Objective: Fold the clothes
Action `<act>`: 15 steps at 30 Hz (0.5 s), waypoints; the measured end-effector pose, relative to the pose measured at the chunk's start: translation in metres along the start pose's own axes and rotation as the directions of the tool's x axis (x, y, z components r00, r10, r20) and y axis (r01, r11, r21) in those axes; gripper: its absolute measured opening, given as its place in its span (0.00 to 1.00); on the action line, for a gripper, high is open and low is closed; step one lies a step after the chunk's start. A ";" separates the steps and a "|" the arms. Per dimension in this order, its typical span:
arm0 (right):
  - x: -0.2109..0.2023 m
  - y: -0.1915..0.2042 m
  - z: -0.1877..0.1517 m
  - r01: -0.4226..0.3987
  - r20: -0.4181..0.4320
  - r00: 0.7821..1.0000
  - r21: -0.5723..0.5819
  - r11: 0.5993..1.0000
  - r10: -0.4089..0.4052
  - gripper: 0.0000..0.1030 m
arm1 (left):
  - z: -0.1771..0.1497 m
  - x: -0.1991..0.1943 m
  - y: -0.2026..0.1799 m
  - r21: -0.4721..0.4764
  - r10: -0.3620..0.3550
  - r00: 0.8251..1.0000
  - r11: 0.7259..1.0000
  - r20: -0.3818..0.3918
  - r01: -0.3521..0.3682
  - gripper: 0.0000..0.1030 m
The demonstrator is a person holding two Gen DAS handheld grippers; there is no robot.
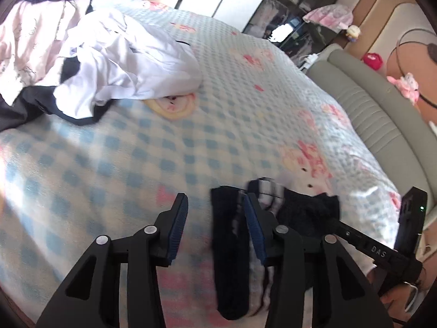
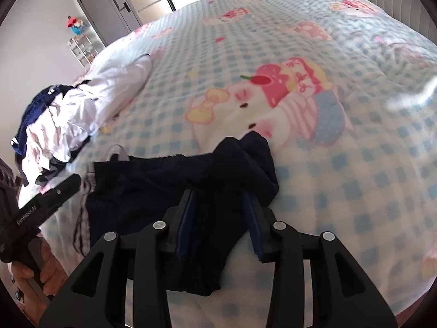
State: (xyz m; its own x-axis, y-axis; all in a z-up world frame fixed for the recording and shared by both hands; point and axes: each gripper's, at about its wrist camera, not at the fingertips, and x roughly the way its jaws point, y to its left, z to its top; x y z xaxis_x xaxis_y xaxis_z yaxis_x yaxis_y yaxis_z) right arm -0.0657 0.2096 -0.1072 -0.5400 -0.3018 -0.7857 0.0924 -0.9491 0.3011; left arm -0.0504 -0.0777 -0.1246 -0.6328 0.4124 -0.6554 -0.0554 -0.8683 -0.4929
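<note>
A small dark navy garment point(image 1: 308, 210) with a striped pale part lies folded on the checked blanket point(image 1: 123, 150), near the bed's front edge. My left gripper point(image 1: 215, 198) hangs over its left end. Its jaws stand apart, with a dark strip of the cloth between them nearer the right finger point(image 1: 254, 224), and the left pad is clear of it. In the right wrist view the same garment point(image 2: 147, 191) spreads leftward. My right gripper point(image 2: 220, 194) stands over its right part with the jaws apart, the cloth lying between and under them.
A heap of white, pink and navy clothes point(image 1: 109, 68) sits at the far left of the bed point(image 2: 68, 114). A grey padded headboard point(image 1: 382, 114) bounds the right side. A dark wardrobe point(image 1: 300, 13) stands beyond. A hand point(image 2: 46, 273) holds the left gripper's handle.
</note>
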 end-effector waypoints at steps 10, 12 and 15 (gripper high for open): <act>0.037 0.004 0.002 -0.110 -0.136 0.984 0.026 0.994 0.113 0.65 | -0.024 0.052 -0.028 0.092 0.049 0.981 0.995 -0.186 -0.032 0.37; 0.041 0.013 0.005 -0.148 -0.143 0.979 0.010 0.989 0.148 0.40 | -0.026 0.051 -0.036 0.100 0.031 0.981 0.995 -0.189 -0.012 0.23; 0.046 0.021 0.008 -0.136 -0.142 0.981 -0.022 0.990 0.132 0.39 | -0.028 0.051 -0.041 0.121 0.050 0.980 0.992 -0.190 -0.027 0.21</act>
State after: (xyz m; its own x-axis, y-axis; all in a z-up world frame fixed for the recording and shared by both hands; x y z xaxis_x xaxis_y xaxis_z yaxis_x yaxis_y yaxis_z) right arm -0.0952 0.1767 -0.1331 -0.3986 -0.4340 -0.8079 0.1833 -0.9009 0.3935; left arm -0.0584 -0.0137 -0.1539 -0.4763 0.4131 -0.7762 -0.1310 -0.9063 -0.4019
